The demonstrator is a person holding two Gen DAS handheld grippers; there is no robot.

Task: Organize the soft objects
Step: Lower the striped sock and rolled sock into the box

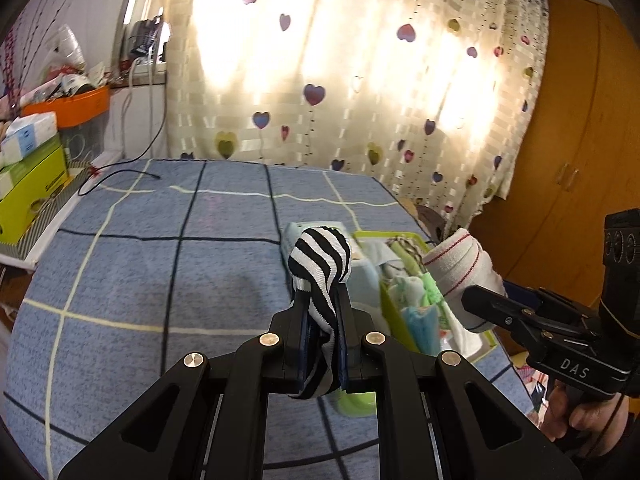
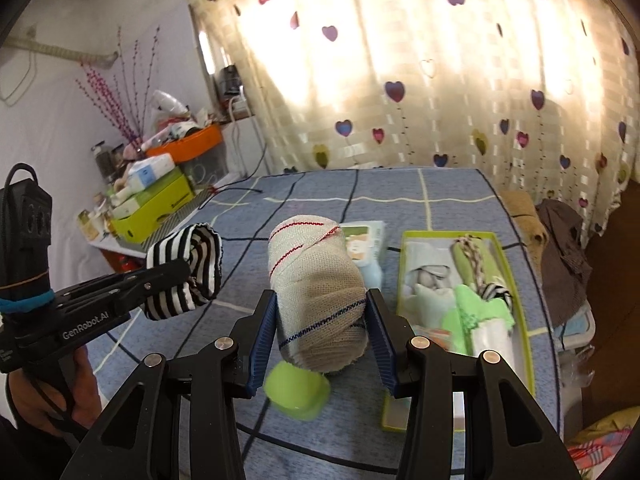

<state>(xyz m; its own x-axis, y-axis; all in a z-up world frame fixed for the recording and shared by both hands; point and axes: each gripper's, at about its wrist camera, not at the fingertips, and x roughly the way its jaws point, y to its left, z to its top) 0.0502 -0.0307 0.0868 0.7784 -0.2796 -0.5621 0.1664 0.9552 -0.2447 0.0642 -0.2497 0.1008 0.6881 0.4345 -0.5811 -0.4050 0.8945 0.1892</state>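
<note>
Striped sock [image 1: 320, 276] sits clamped in our left gripper [image 1: 320, 320], beige roll [image 2: 320, 300] in our right gripper [image 2: 322, 320]; loose cloth could slip before reaching the tray [image 2: 524, 320].

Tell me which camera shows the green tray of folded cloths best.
The right wrist view: the green tray lies open with its whole rim and the rolled cloths inside visible. In the left wrist view the green tray is cut off by the right gripper and its white roll.

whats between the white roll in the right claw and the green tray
In the right wrist view, only the claw's right finger and bare blue blanket separate the white roll from the green tray.
</note>
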